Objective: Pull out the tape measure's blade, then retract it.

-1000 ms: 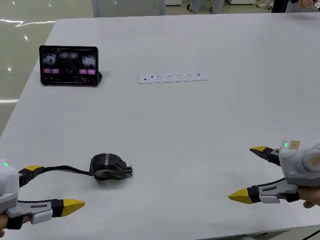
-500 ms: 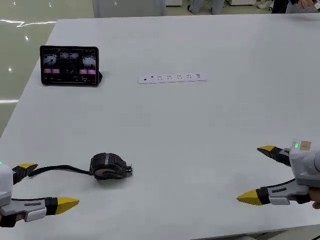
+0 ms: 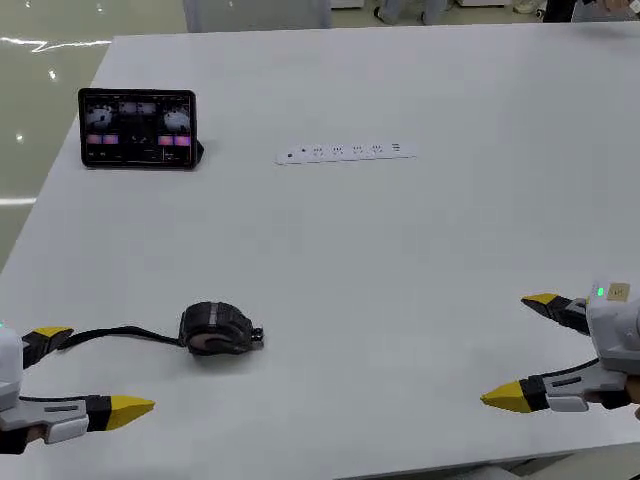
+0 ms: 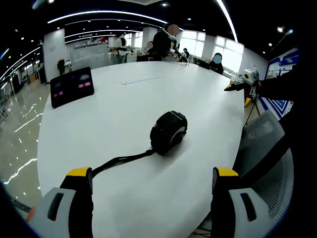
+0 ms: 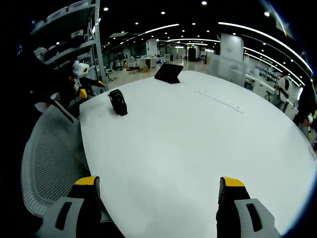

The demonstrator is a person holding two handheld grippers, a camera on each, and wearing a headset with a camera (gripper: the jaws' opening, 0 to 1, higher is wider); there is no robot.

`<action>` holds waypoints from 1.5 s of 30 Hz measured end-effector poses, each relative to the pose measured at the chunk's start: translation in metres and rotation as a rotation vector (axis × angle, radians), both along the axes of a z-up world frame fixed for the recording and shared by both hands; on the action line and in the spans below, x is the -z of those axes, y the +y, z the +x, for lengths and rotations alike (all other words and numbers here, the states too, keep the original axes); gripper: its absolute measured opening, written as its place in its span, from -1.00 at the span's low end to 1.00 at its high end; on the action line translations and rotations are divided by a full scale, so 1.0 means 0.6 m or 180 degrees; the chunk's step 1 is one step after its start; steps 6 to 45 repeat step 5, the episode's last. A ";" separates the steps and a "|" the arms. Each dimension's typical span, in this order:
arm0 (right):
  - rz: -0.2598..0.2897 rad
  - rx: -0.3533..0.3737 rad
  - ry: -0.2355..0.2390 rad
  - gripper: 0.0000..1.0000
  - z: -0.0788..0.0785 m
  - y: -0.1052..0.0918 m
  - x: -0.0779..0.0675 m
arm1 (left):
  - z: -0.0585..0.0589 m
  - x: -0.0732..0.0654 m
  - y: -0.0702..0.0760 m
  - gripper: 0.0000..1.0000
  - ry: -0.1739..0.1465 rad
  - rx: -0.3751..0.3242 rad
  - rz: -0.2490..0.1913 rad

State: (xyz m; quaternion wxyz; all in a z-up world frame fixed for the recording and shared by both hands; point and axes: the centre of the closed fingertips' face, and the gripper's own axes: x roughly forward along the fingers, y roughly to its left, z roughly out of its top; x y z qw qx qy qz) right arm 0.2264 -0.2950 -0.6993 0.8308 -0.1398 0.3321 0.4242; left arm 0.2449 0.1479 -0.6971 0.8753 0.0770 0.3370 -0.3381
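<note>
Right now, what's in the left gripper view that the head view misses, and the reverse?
Left gripper view: people standing past the far end of the table, windows behind them, a mesh chair beside the table. Head view: the right gripper up close, jaws wide apart, a green light on it, and the separate sockets of the power strip. Both: the tape measure with its black strap lying on the table, the tablet, and the open left gripper.

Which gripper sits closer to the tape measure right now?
The left gripper: the tape measure lies just ahead of its jaws. The right gripper is far across the table.
</note>
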 end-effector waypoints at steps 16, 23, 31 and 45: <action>-0.0011 0.0011 0.0000 0.98 -0.001 -0.005 0.000 | 0.001 0.000 0.003 0.98 0.0007 0.0005 0.0010; -0.0011 0.0011 0.0000 0.98 -0.001 -0.005 0.000 | 0.001 0.000 0.003 0.98 0.0007 0.0005 0.0010; -0.0011 0.0011 0.0000 0.98 -0.001 -0.005 0.000 | 0.001 0.000 0.003 0.98 0.0007 0.0005 0.0010; -0.0011 0.0011 0.0000 0.98 -0.001 -0.005 0.000 | 0.001 0.000 0.003 0.98 0.0007 0.0005 0.0010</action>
